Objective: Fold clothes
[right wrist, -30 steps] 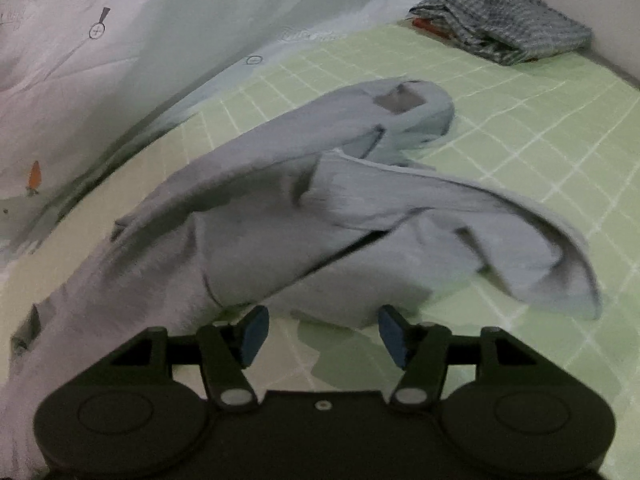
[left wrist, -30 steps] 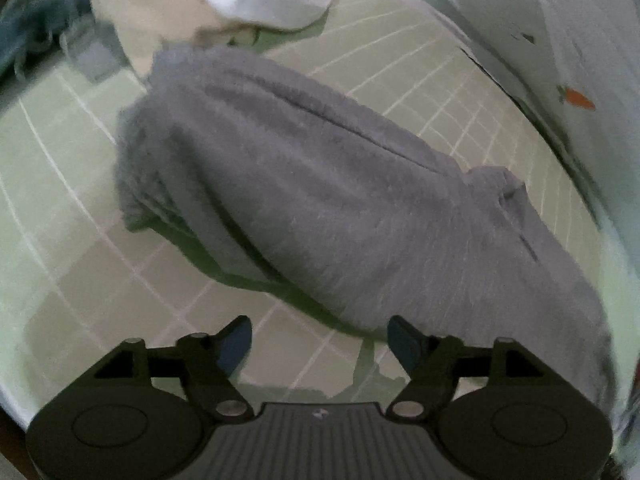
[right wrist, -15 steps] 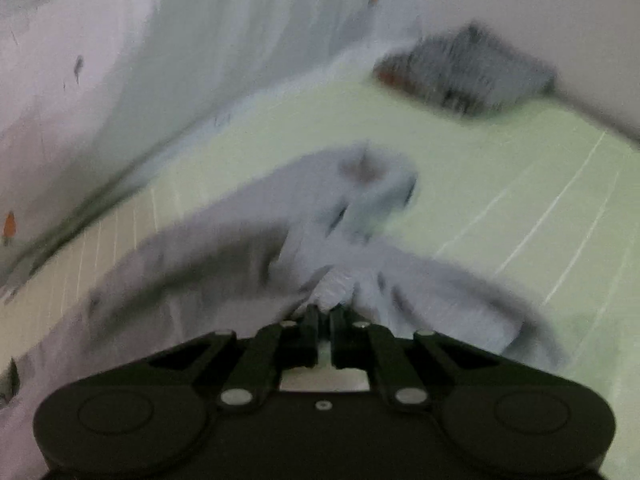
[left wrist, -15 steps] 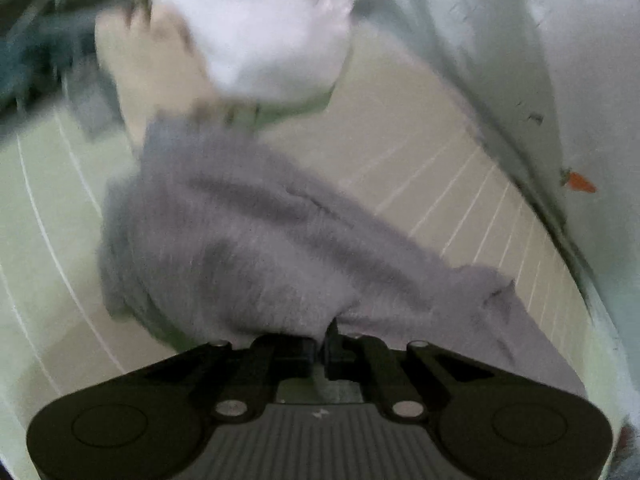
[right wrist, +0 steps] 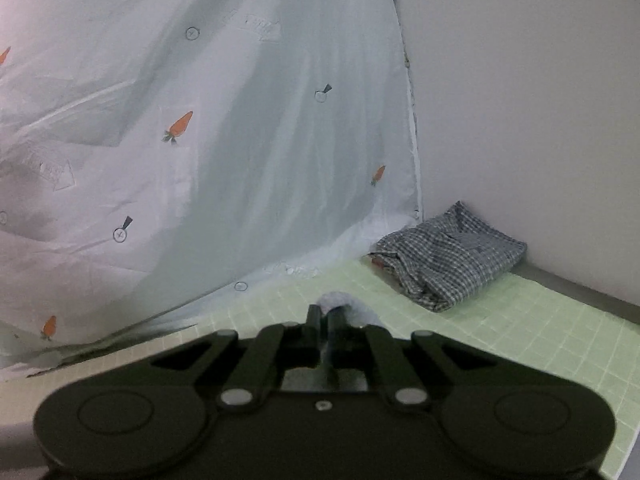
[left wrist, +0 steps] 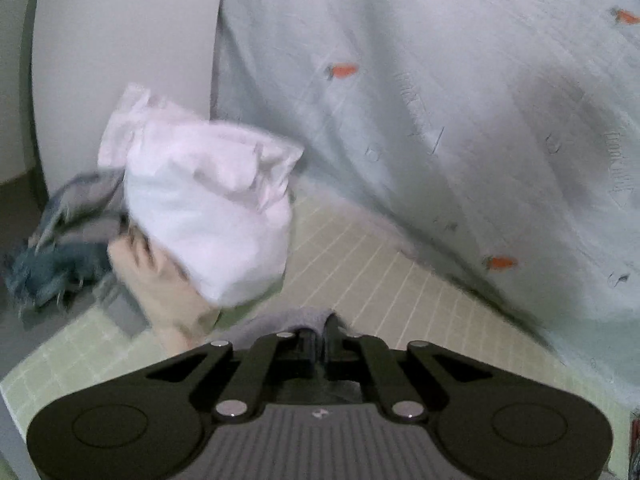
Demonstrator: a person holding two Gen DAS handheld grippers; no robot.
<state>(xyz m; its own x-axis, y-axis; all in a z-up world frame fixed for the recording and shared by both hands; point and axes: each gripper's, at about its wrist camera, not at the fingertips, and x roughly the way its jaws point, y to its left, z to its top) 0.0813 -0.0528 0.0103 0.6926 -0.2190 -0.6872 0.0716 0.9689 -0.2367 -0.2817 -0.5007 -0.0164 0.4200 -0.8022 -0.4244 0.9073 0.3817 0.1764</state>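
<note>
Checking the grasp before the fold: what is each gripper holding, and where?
Both the left gripper and right gripper pinch the grey garment; which part cannot be told.

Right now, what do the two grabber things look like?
Both are black. The left gripper has two flat arms with round silver rivets, big round discs on each side, and a ribbed grey panel with a tiny mark in the middle. The right gripper has the same black shape and silver rivets, but its middle panel looks plain.

A: The sheet [right wrist: 520,332] is pale green with a white grid; the hanging cloth [right wrist: 240,140] is light blue with orange carrots.

B: Checked shirt [right wrist: 448,260] grey and white, garment [left wrist: 296,318] grey, bundle [left wrist: 208,216] whitish pink.
</note>
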